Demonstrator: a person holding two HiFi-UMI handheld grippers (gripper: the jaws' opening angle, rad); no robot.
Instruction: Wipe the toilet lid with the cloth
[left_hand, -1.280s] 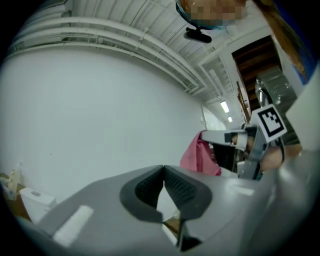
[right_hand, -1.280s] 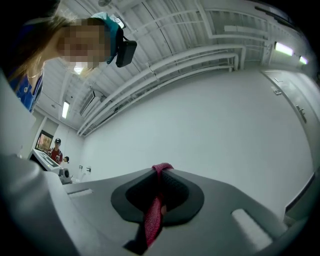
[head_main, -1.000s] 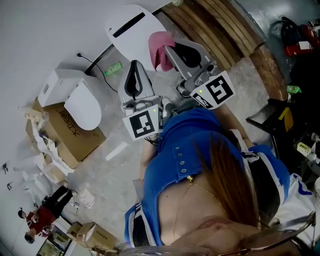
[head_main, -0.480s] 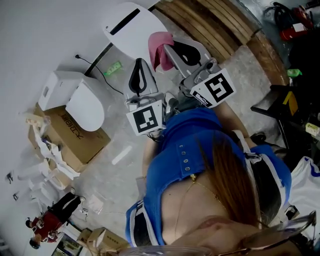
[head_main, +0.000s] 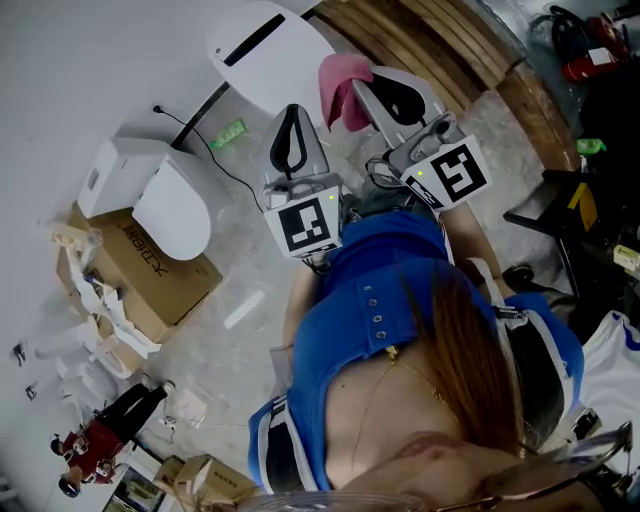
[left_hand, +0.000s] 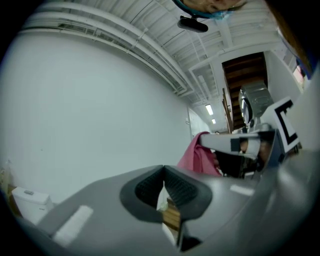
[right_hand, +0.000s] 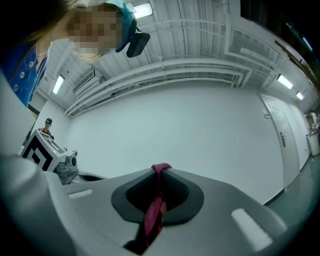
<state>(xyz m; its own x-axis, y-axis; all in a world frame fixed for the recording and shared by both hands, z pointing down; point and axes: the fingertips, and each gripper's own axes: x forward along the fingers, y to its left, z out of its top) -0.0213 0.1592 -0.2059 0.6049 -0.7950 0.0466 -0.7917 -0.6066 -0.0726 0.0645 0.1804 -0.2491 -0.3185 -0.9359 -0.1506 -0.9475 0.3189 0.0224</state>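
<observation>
Both claws have swung rightward in the head view over the past 1 second, and the pink cloth (head_main: 340, 85) has gone with them. The right claw (head_main: 360, 82) is clamped on that cloth: its own view shows the 2 jaws pressed together with a thin strip of pink fabric (right_hand: 155, 210) pinched between them and trailing down toward the camera. The rest of the cloth hangs bunched at the claw's tips, on the side facing the left claw.

The left claw (head_main: 291, 112) is closed on nothing, its jaws meeting at the tips, with a sliver of wood and white showing through the gap lower down. It sits beside the right claw, the two well apart from each other.

The white toilet lid (head_main: 270, 45) lies just beyond and to the left of the right claw's tips. Its upper edge is cut off by the frame, and whether the cloth touches it cannot be told from this angle.

A person's blue garment (head_main: 370, 340) fills the foreground below the claws, hiding the hands and handles. Beyond its jaws, the right claw's camera takes in only wall and ceiling.
</observation>
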